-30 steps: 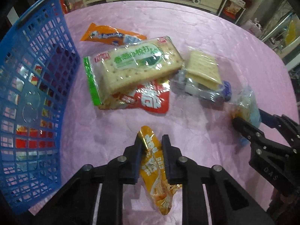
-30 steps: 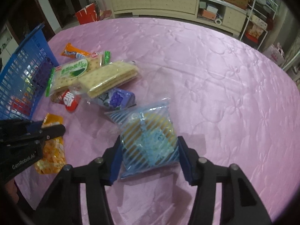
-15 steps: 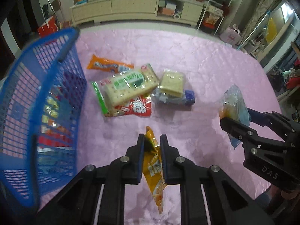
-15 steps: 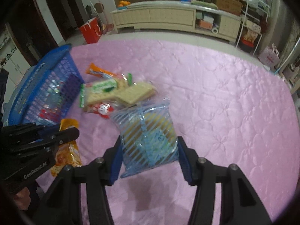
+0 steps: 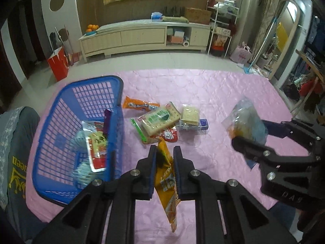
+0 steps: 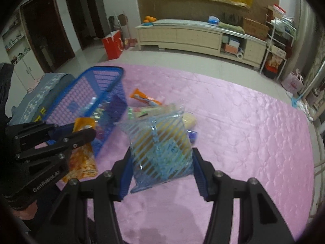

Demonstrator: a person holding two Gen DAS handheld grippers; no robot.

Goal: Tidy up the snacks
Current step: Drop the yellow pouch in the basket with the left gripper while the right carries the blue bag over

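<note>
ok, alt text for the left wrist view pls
The left gripper is shut on an orange snack packet held above a pink tablecloth. A blue basket with snacks inside sits to its left, loose cracker packs lie ahead, and the right gripper grips a blue-striped bag.
</note>
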